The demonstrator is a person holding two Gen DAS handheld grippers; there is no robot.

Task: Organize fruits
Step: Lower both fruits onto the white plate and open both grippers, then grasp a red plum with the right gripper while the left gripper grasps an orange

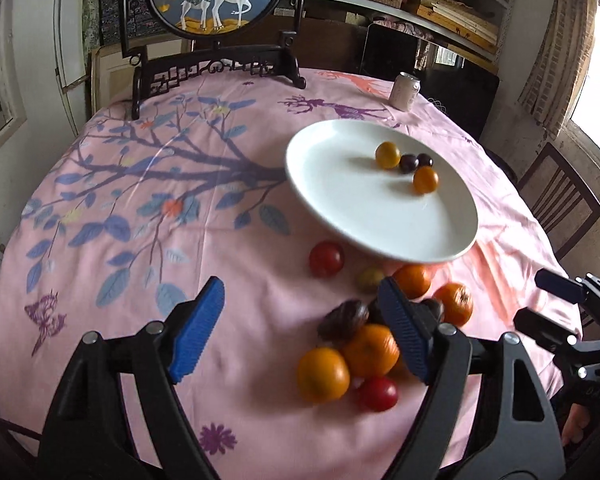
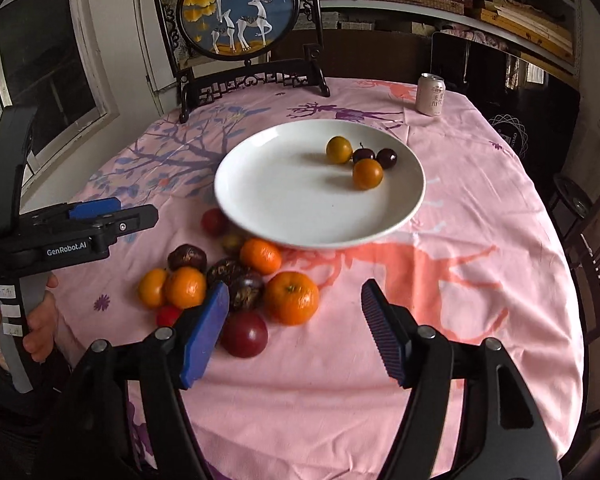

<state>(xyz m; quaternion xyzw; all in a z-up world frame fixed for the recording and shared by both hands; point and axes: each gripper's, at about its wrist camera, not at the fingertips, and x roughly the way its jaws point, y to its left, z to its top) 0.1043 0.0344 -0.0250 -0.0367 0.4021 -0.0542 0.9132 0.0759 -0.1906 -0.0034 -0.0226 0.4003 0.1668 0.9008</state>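
Observation:
A white plate [image 2: 260, 184] on the pink tablecloth holds two small yellow-orange fruits [image 2: 367, 174] and two dark plums [image 2: 386, 158]; the plate also shows in the left wrist view [image 1: 340, 208]. In front of the plate lies a loose pile: several oranges [image 2: 291, 298], dark passion fruits [image 2: 246, 291] and red fruits [image 2: 244, 335]. My left gripper [image 1: 304, 324] is open and empty, above the pile's left side. My right gripper [image 2: 296, 332] is open and empty, with its left finger beside the big orange and red fruit.
A drink can [image 2: 430, 94] stands at the far right of the table. A framed deer picture on a dark stand [image 2: 240, 20] is at the back. Wooden chairs [image 1: 556, 196] stand to the right of the table. Shelves fill the back wall.

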